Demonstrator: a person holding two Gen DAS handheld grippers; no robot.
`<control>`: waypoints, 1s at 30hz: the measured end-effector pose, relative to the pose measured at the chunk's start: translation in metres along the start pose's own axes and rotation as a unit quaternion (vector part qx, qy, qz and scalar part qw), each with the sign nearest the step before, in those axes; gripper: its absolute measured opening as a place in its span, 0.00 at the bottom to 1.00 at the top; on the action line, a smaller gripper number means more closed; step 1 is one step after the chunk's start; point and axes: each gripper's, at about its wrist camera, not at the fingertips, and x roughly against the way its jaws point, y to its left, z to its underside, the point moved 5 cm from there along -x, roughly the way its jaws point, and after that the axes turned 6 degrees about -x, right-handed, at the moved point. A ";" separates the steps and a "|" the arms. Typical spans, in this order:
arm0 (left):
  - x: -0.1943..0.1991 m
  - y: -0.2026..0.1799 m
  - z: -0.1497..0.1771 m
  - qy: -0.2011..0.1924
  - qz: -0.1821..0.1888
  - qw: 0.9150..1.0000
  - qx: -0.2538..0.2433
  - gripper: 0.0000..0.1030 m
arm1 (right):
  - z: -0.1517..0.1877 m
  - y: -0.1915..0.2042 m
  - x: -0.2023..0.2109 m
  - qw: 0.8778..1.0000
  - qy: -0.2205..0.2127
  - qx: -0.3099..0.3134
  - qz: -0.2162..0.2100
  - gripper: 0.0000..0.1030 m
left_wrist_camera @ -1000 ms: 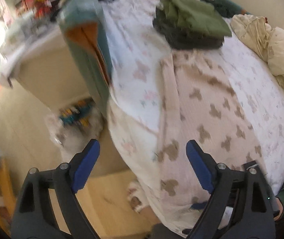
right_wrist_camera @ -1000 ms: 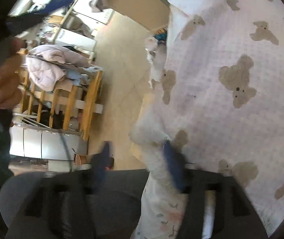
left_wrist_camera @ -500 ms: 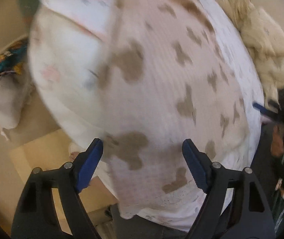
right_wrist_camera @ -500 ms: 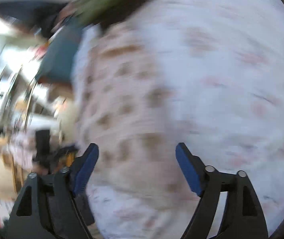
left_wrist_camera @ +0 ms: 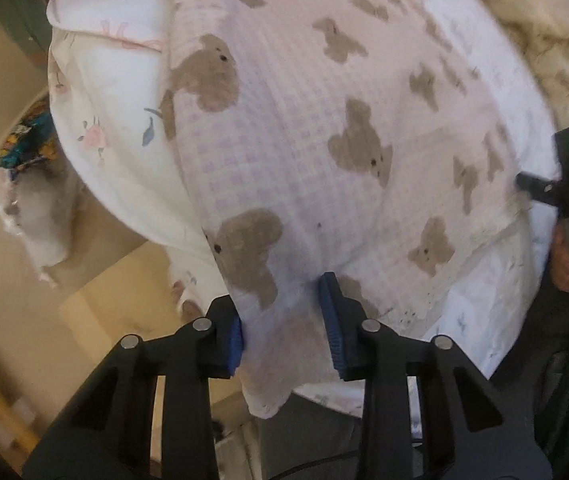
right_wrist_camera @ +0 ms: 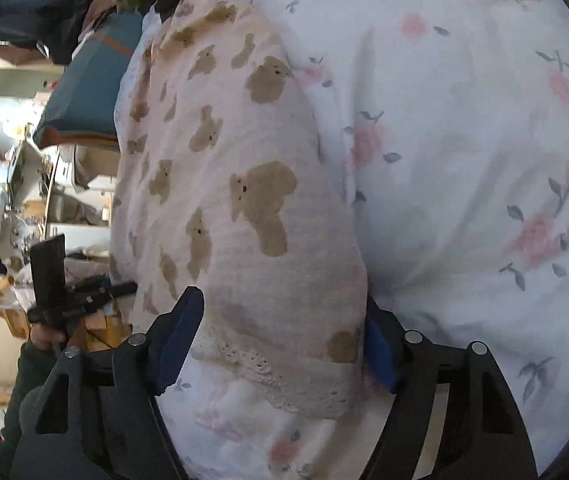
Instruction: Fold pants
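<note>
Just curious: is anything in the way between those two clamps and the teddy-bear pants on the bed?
Nothing visible. The left gripper has been closing around the pants hem; the right gripper straddles the lace hem.

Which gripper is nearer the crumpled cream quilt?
Right: the right gripper straddles the pink bear-print pants' hem on the quilt's side, the left gripper its far corner. Both jaws just closed further, fabric between.

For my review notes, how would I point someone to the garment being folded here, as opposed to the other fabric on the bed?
Start from the bed, covered by a white floral sheet. Along its near edge lie the pants, pale pink, with a lace-trimmed hem; the left gripper and right gripper each straddle that end. Unlike the sheet with its pink roses, the pants carry brown teddy bears.
</note>
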 end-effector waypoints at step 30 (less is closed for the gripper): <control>0.336 -0.153 -0.038 -0.368 -0.020 0.929 0.023 0.01 | -0.063 0.170 0.261 0.951 -0.166 0.161 -0.205 0.05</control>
